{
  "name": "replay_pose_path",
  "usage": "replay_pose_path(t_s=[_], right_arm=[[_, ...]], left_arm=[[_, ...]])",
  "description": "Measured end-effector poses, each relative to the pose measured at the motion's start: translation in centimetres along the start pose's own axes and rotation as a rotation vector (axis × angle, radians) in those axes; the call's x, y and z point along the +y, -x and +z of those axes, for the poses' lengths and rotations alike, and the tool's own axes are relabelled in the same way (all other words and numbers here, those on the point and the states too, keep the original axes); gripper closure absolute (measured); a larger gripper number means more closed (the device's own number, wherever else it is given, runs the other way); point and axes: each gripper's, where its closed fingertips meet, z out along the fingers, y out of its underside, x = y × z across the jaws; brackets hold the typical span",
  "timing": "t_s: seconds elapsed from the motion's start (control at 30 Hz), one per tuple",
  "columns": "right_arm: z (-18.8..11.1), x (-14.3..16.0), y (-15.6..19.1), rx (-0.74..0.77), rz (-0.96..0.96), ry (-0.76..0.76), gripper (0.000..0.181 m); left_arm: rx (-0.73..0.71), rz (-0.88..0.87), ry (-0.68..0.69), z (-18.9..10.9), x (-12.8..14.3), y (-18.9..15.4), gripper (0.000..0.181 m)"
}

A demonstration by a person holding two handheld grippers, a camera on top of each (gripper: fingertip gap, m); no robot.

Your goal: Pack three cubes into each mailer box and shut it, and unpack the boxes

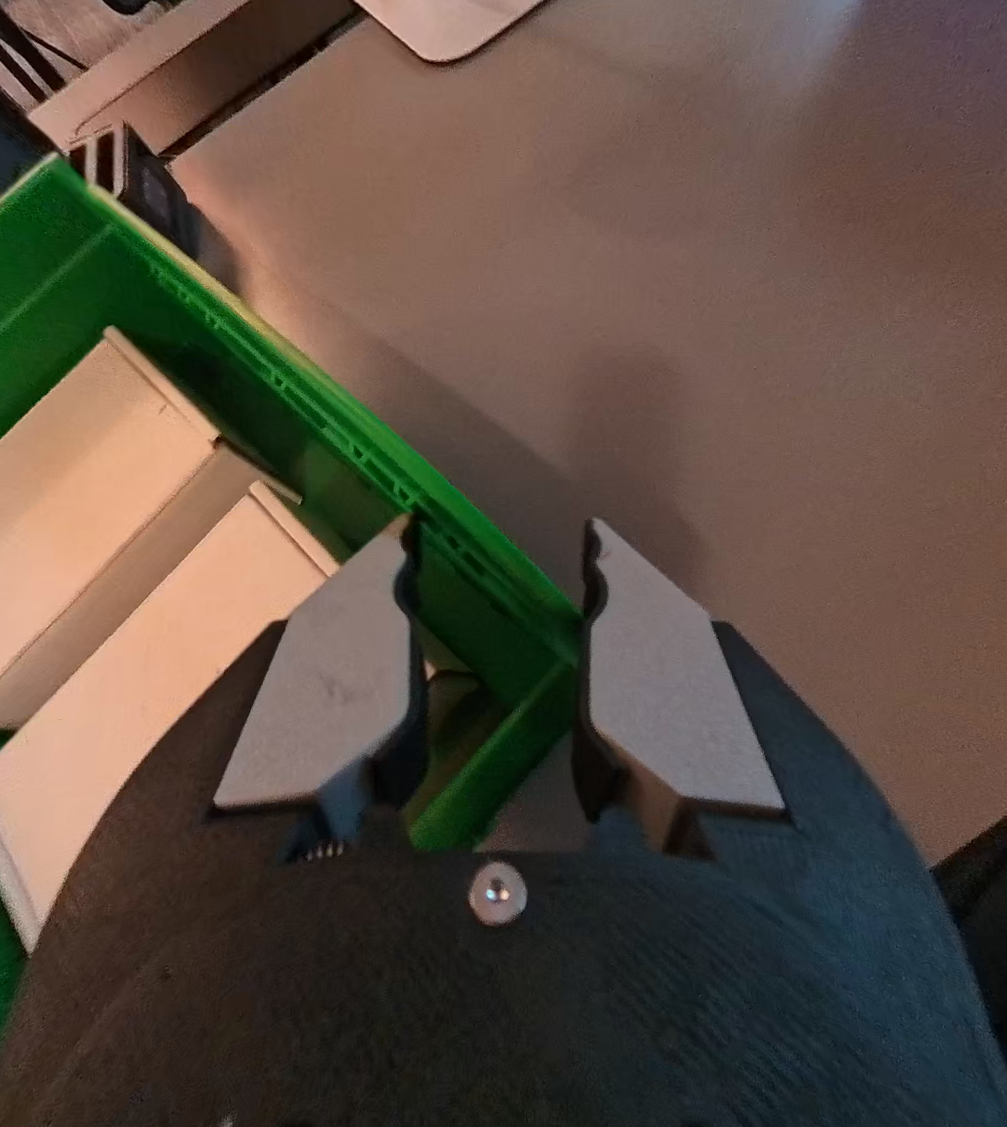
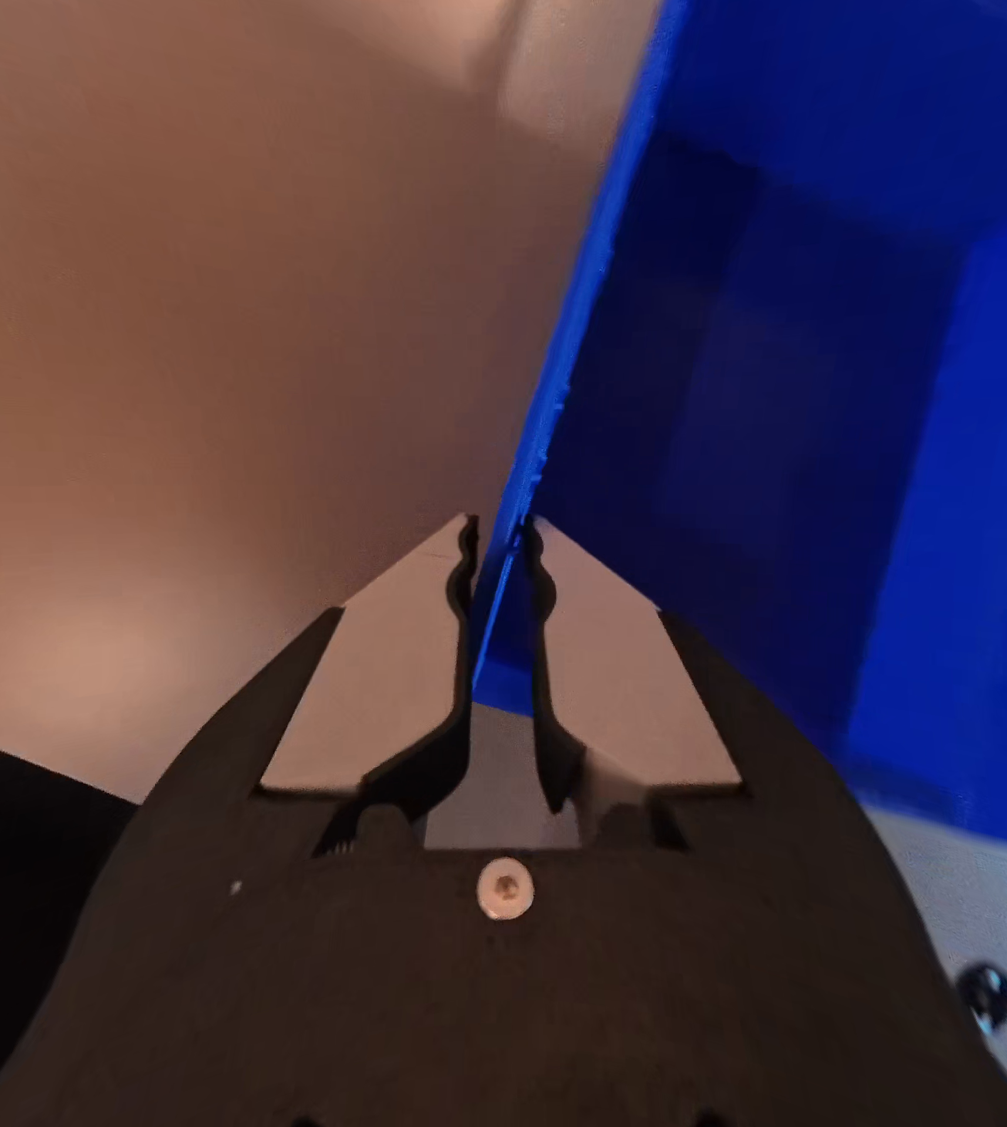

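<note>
A green bin (image 1: 61, 274) stands on the table at the left and holds two shut white mailer boxes (image 1: 61, 488) (image 1: 171, 640). My left gripper (image 1: 499, 520) is open, and its jaws straddle the bin's near right corner; the rim runs between the fingers. A blue bin (image 2: 793, 366) fills the right of the right wrist view, and its inside looks empty. My right gripper (image 2: 499, 518) is shut on the blue bin's left wall, near its front corner. No cubes show in either view.
The brown table (image 1: 732, 305) stretches to the right of the green bin, and also to the left of the blue bin (image 2: 214, 305). Pale flat boxes (image 1: 183, 67) and a black device (image 1: 153, 189) lie beyond the green bin. The table's front edge is close below both grippers. Some 45 cm of space lies between my two pairs of fingers.
</note>
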Motion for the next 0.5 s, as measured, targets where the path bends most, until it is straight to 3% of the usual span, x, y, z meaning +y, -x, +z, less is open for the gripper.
replay_pose_path(t_s=[0.13,0.27,0.5], right_arm=[[-0.9,1.9,-4.6,0.102,0.085,0.007,0.177],[-1.6,3.2,-6.3,0.115,0.144,0.023,0.178],[-3.3,5.6,-8.3,0.127,0.261,0.050,0.177]], left_arm=[[-0.118,0.017,0.038,-0.6,0.9,2.4,0.153],[-0.273,-0.049,0.060,-1.3,2.0,5.8,0.176],[-0.250,-0.210,0.027,-2.2,3.3,7.7,0.177]])
